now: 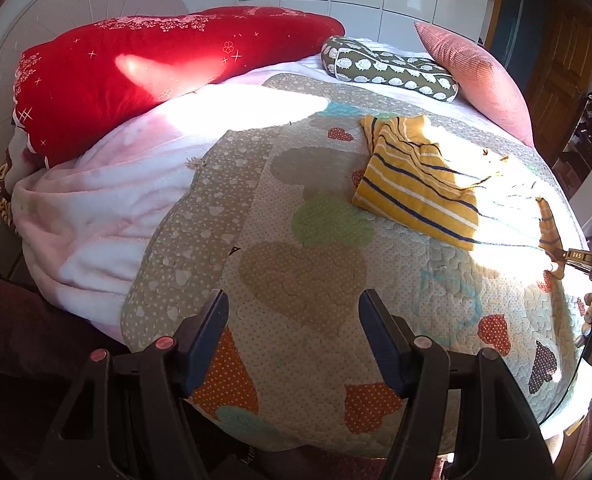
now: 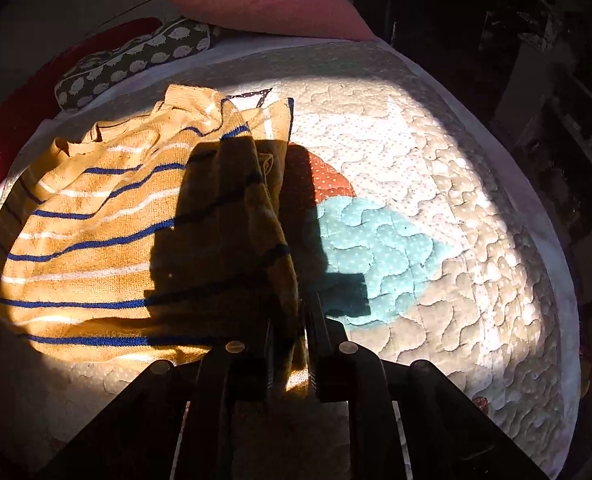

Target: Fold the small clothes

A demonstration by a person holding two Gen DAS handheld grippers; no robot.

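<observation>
On the heart-patterned quilt (image 1: 296, 272) — sunlit — lies a striped sweater (image 1: 415, 184).

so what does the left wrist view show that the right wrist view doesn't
Only the left wrist view shows the left gripper, jaws open over the patchwork quilt with nothing between them, plus the pink blanket and white headboard.

Only the right wrist view shows the right gripper shut on a fold of the yellow striped top.

Both show the top, the quilt, the hedgehog-print cushion and the pink pillow.
</observation>
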